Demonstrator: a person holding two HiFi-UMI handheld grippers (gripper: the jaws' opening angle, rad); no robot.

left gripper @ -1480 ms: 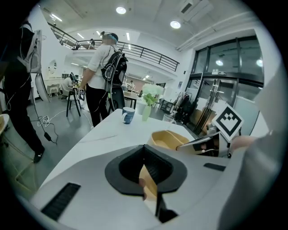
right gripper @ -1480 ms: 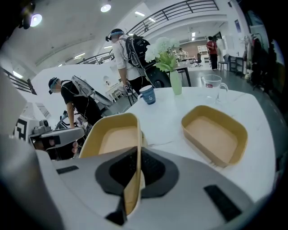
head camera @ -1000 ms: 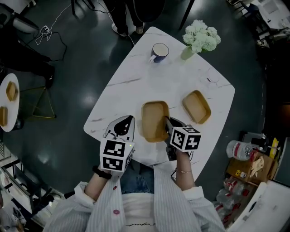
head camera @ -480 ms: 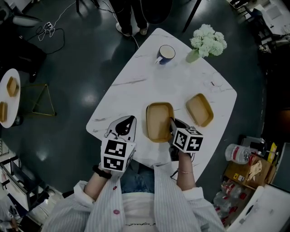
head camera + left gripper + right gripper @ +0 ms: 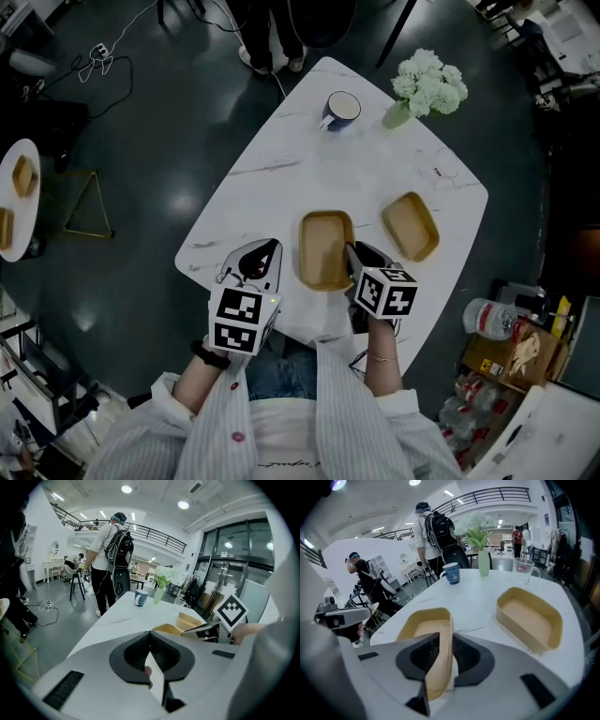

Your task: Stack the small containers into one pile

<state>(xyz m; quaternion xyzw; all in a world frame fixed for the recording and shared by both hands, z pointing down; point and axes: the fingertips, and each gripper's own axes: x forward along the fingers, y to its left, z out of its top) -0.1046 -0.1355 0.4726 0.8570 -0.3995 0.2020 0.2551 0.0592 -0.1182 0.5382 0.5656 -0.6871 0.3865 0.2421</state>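
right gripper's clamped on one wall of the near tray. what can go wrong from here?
1. The right gripper pinches only one side wall of the near container, so it may tip or slip when lifted.
2. The second container lies at a different angle; the rims may catch and shove it toward the table edge.
3. The left gripper is shut, empty and off to the side, so nothing steadies that target.

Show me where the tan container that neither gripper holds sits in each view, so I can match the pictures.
Head view: loose container, right of centre on the white table.
Left gripper view: loose container, right of centre, only partly showing.
Right gripper view: loose container, right half, fully in view.
Shared landmark: blue mug at the table's far end.
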